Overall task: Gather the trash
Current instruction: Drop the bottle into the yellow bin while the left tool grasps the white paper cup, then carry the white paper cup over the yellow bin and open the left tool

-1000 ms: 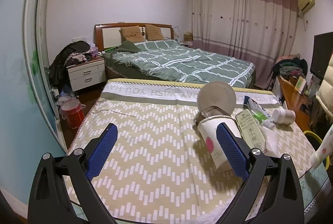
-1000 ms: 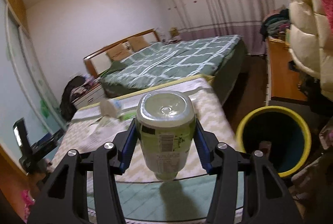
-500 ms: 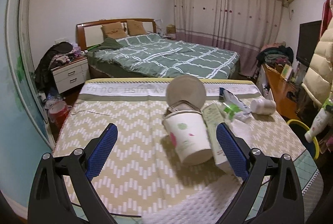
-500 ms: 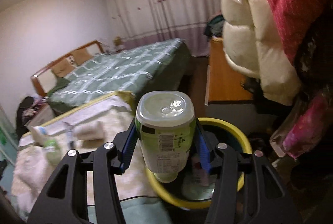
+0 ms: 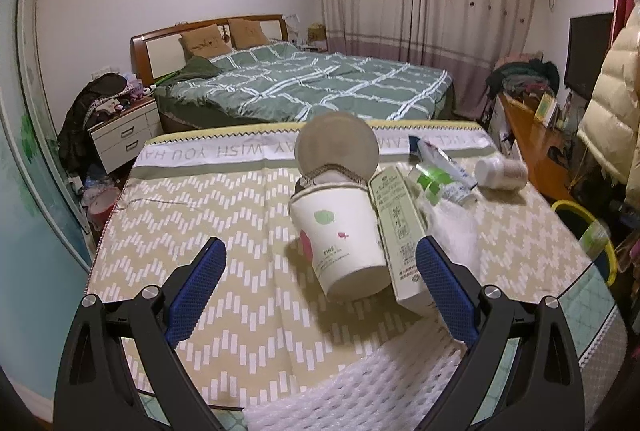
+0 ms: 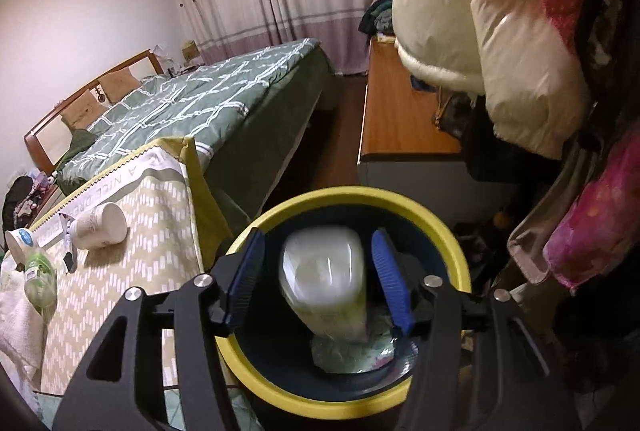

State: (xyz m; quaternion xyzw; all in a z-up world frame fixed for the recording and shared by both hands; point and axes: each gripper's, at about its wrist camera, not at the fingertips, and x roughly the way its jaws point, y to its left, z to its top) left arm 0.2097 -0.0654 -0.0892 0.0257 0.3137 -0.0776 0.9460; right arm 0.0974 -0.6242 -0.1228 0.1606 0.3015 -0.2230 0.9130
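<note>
In the right wrist view my right gripper (image 6: 320, 283) hangs over the yellow-rimmed bin (image 6: 360, 194). Its jaws are opening. A blurred pale-green plastic bottle (image 6: 324, 279) sits between the blue pads with a gap on each side, dropping into the bin. My left gripper (image 5: 320, 283) stands open above the table (image 5: 192, 231). A tipped white paper cup (image 5: 340, 235) and a long carton (image 5: 400, 227) lie just ahead of its fingers, untouched. Behind them lie a round lid (image 5: 338, 151), a tube (image 5: 444, 161), and a small jar (image 5: 500, 173).
White foam netting (image 5: 360, 383) lies at the table's near edge. The bin (image 5: 576, 211) stands off the table's right corner. Hanging puffy coats (image 6: 500, 31) and a wooden cabinet (image 6: 396, 111) crowd the bin's far side. A bed (image 5: 304, 87) fills the room behind.
The right gripper swung from over the table to above the bin and lowered; its pads have come off the bottle, which is now dropping. The left gripper shifted so the cup sits more centred.
</note>
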